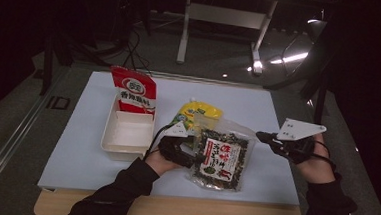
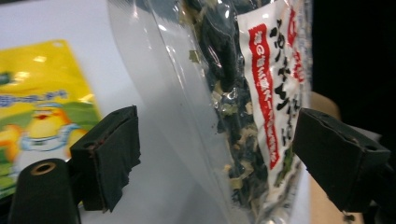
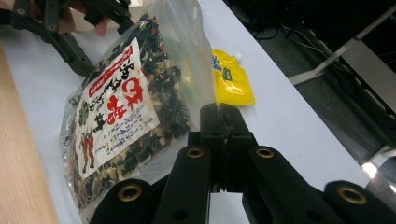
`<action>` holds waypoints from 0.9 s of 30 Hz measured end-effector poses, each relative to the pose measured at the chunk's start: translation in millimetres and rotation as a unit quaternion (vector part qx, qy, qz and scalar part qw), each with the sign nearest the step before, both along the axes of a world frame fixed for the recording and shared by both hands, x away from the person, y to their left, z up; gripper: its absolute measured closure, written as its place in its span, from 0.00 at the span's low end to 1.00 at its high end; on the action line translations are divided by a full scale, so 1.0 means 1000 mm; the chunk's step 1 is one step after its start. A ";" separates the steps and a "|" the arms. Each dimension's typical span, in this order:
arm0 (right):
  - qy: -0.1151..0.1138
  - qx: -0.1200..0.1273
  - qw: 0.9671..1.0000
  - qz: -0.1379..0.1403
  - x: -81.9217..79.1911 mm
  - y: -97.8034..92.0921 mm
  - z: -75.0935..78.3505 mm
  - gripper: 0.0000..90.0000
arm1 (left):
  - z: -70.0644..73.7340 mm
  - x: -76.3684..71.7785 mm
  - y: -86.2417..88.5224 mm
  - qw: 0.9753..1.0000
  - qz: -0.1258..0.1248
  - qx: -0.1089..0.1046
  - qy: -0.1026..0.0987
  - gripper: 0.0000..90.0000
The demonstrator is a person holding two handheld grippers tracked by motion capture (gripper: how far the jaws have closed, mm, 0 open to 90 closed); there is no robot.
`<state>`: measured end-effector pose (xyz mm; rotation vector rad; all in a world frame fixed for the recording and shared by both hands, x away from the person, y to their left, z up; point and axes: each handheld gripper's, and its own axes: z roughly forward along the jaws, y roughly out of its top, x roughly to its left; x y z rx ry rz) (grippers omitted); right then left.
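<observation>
A staged recording room of a lab kind is being shown, not a home kitchen. A white board (image 1: 258, 111) is being laid over a wooden table (image 1: 172, 212) on grey carpet floor (image 1: 6, 141), and the surrounding space is being kept dark, with cables (image 1: 132, 49) being trailed over the floor and the metal legs of a bare frame table (image 1: 224, 19) being seen behind. Only some food packets and a white tray (image 1: 127, 133) are being set out on the board.
</observation>
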<state>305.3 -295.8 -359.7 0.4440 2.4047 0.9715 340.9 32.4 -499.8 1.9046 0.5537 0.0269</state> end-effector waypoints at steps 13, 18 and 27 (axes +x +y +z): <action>-0.013 0.000 1.000 0.017 -0.010 0.008 0.011 1.00 | 0.007 0.002 -0.002 0.995 -0.094 -0.041 0.004 0.67; -0.015 -0.004 1.000 0.016 -0.012 0.007 0.014 1.00 | 0.011 -0.002 -0.001 0.993 -0.108 -0.047 0.002 0.80; -0.026 0.023 0.999 0.013 -0.015 -0.002 0.024 0.97 | 0.038 -0.022 -0.004 0.993 -0.109 -0.026 -0.044 0.84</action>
